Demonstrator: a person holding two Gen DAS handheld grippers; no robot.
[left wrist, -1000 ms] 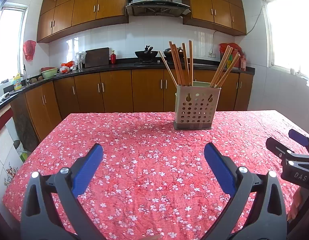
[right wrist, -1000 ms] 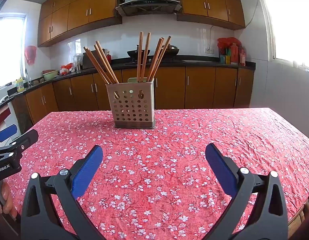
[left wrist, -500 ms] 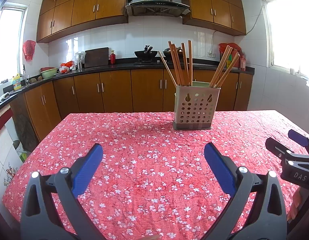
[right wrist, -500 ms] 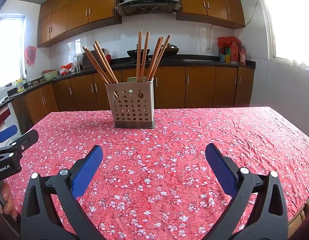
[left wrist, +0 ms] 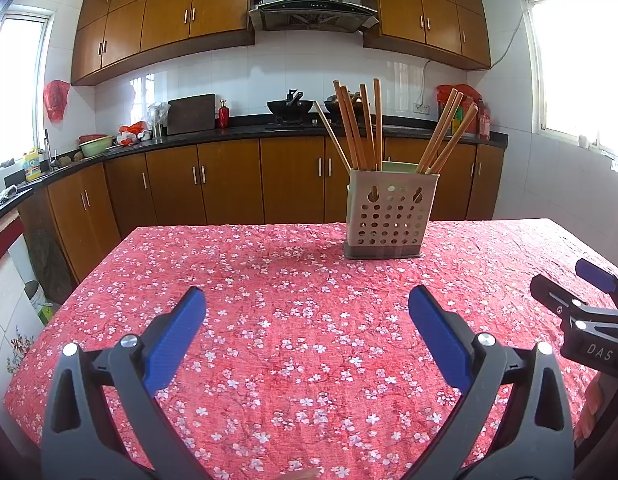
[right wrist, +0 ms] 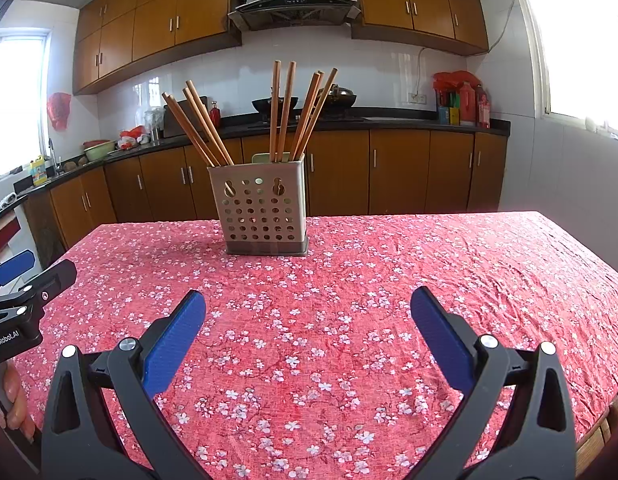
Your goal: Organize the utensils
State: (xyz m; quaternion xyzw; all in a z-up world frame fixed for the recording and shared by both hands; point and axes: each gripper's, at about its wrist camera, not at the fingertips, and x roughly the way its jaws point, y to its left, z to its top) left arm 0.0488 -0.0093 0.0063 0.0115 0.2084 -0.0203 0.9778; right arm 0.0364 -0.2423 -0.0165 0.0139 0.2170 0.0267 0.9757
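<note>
Chopsticks (right wrist: 287,116) upright in holder (right wrist: 261,208), well ahead of fingers. Left gripper (left wrist: 307,326), right gripper (right wrist: 309,324) spread wide, empty. Tablecloth (right wrist: 389,300) bare between. Fits sorted or unsorted.

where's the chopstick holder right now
The chopstick holder stands upright on the red floral tablecloth toward the far edge, right of centre in the left wrist view, ahead of both open tongs.
</note>
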